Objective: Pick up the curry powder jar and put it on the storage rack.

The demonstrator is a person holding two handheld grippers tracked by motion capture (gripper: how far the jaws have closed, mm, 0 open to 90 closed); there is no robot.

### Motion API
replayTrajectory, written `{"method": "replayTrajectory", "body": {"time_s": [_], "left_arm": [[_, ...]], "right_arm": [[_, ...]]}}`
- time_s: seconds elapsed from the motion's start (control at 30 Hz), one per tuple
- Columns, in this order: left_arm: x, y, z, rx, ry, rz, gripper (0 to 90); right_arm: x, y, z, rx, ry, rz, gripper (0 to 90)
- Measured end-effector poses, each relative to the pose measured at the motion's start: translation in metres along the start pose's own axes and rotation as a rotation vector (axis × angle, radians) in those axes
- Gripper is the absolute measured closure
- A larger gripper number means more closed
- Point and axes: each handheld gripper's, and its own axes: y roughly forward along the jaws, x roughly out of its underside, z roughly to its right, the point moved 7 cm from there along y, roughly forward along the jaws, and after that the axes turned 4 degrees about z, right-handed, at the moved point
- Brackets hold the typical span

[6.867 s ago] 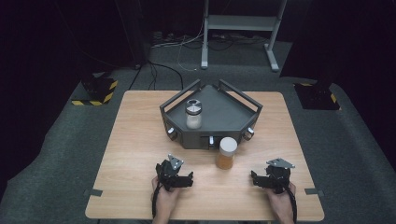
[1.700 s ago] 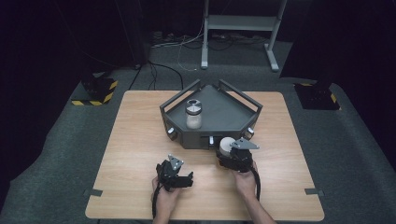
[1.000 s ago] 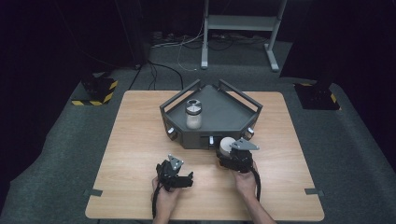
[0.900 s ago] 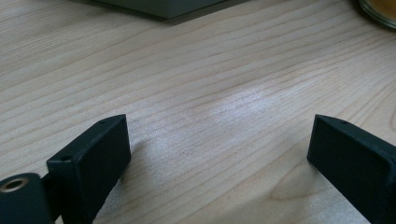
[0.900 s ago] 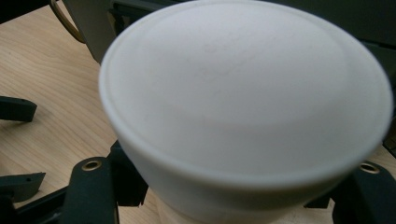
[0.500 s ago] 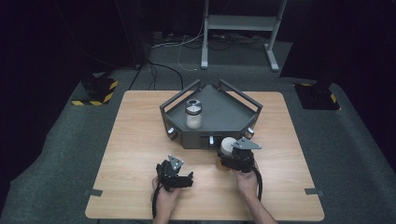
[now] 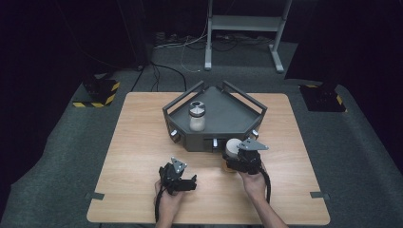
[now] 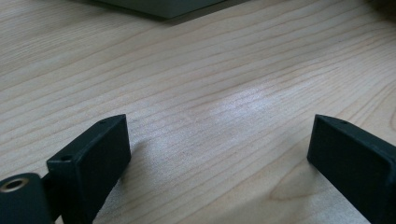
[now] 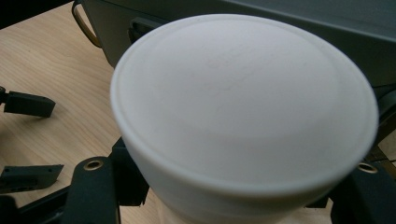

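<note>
A: We see two black claws, the left claw (image 7: 183, 179) and the right claw (image 7: 236, 163), each topped by a grey three-cornered plate.

B: We also note black cables trailing toward six o'clock, bare forearms with no sleeves, flat rectangular black jaws with small holes, and a brass-ringed screw hole at seven o'clock.

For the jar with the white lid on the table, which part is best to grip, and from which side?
Grip the jar on its round body just under the white lid, coming level from the person's side. It stands upright with the grey tray right behind it, so only the near side is free. The right gripper already sits there, jaws either side.
</note>
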Motion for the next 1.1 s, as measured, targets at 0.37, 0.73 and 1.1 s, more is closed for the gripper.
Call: {"method": "replayTrajectory", "body": {"time_s": [0.37, 0.73, 1.1], "left_arm": [[0.000, 0.000, 0.000, 0.000, 0.000, 0.000, 6.0], [0.000, 0.000, 0.000, 0.000, 0.000, 0.000, 6.0], [0.000, 0.000, 0.000, 0.000, -0.001, 0.000, 6.0]], "right_arm": [[-0.011, -0.011, 0.009, -0.024, -0.008, -0.016, 35.1], [-0.021, -0.022, 0.019, -0.020, 0.020, -0.017, 35.0], [-0.038, -0.032, 0.025, -0.029, 0.009, -0.014, 35.0]]}}
